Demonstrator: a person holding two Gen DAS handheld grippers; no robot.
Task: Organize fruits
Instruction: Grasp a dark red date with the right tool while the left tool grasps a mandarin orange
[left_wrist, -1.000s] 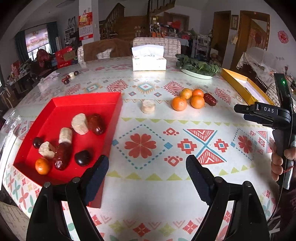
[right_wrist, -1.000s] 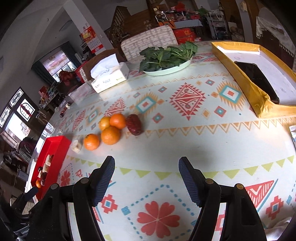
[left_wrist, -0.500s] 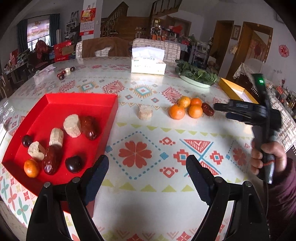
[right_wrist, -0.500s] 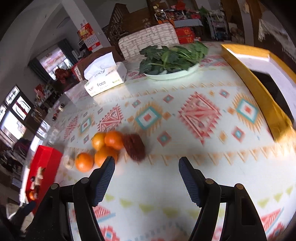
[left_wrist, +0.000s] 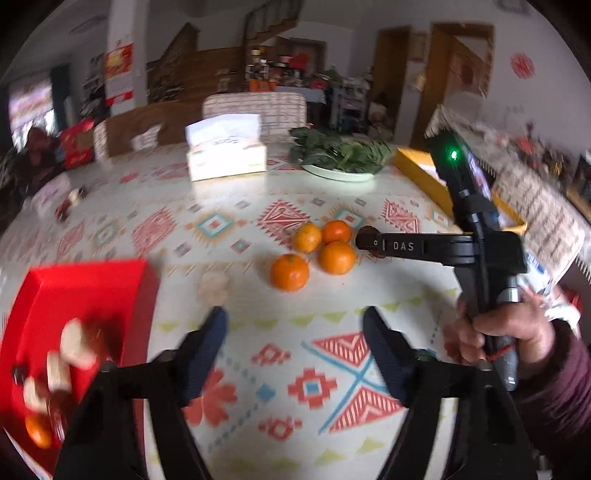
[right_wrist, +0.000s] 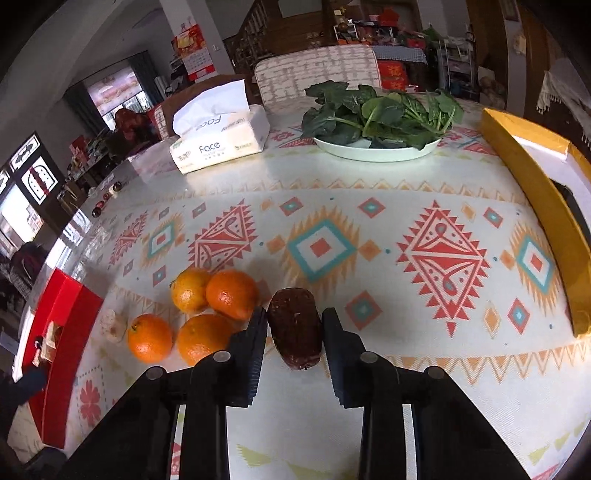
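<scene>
A dark red date (right_wrist: 295, 326) lies on the patterned tablecloth between the two fingers of my right gripper (right_wrist: 294, 325); the jaws have closed in around it and touch or nearly touch its sides. Several oranges (right_wrist: 212, 314) sit just left of it, also seen in the left wrist view (left_wrist: 314, 251). A pale fruit chunk (right_wrist: 113, 325) lies beside them. The red tray (left_wrist: 85, 295) at the left holds dates, pale chunks and an orange. My left gripper (left_wrist: 293, 345) is open and empty above the cloth, right of the tray.
A tissue box (right_wrist: 218, 136) and a plate of greens (right_wrist: 380, 122) stand at the back. A yellow box (right_wrist: 535, 199) lies along the right edge. The right gripper's body and the hand (left_wrist: 498, 325) show at the right of the left wrist view.
My right gripper has moved forward and down to the date and narrowed its jaws around it. The left gripper has swung right, away from the tray, still open.
</scene>
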